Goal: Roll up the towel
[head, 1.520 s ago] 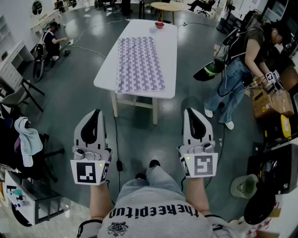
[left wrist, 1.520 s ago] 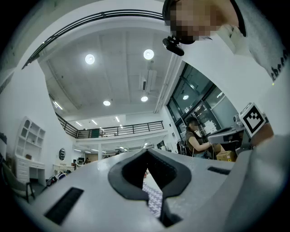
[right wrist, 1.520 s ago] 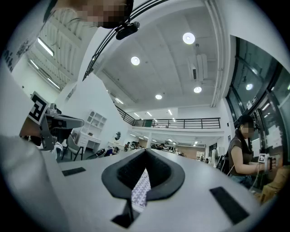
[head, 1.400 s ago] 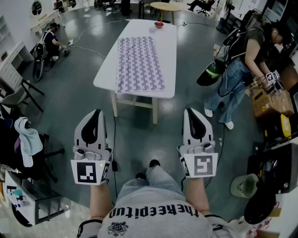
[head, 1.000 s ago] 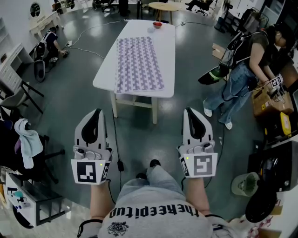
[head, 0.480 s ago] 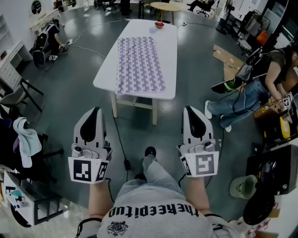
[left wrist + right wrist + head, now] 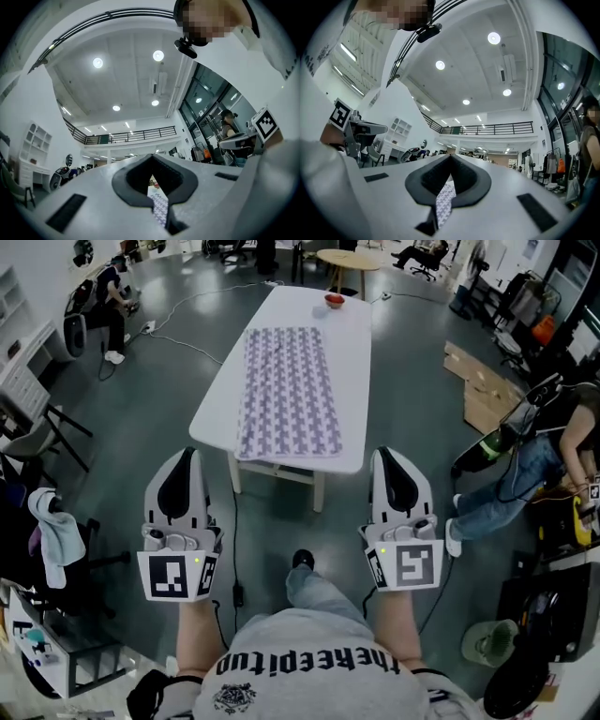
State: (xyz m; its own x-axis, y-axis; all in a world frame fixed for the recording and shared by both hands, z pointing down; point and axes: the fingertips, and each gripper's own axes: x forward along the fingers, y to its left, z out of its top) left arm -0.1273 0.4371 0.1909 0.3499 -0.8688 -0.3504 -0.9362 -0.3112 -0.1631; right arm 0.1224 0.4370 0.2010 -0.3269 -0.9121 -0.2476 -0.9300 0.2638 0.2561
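Note:
A purple-and-white patterned towel [image 7: 289,390] lies flat along the white table [image 7: 356,362] ahead of me, its near end hanging a little over the front edge. A strip of the towel [image 7: 159,208] shows through the left gripper's jaws, and a strip of the towel [image 7: 444,199] through the right's. My left gripper [image 7: 184,458] and right gripper [image 7: 390,457] are held side by side short of the table, both shut with nothing in them. They point slightly upward toward the table.
A small red bowl [image 7: 335,301] sits at the table's far end. A round wooden table [image 7: 354,259] stands beyond it. Cables [image 7: 234,549] run over the grey floor. A person [image 7: 544,465] bends over boxes at the right, another person [image 7: 111,296] crouches at far left. Chairs [image 7: 37,437] stand at left.
I have walked closer to the table, so it and the towel sit nearer and larger. Both grippers stay shut and level in front of me. The person at the right has shifted further right.

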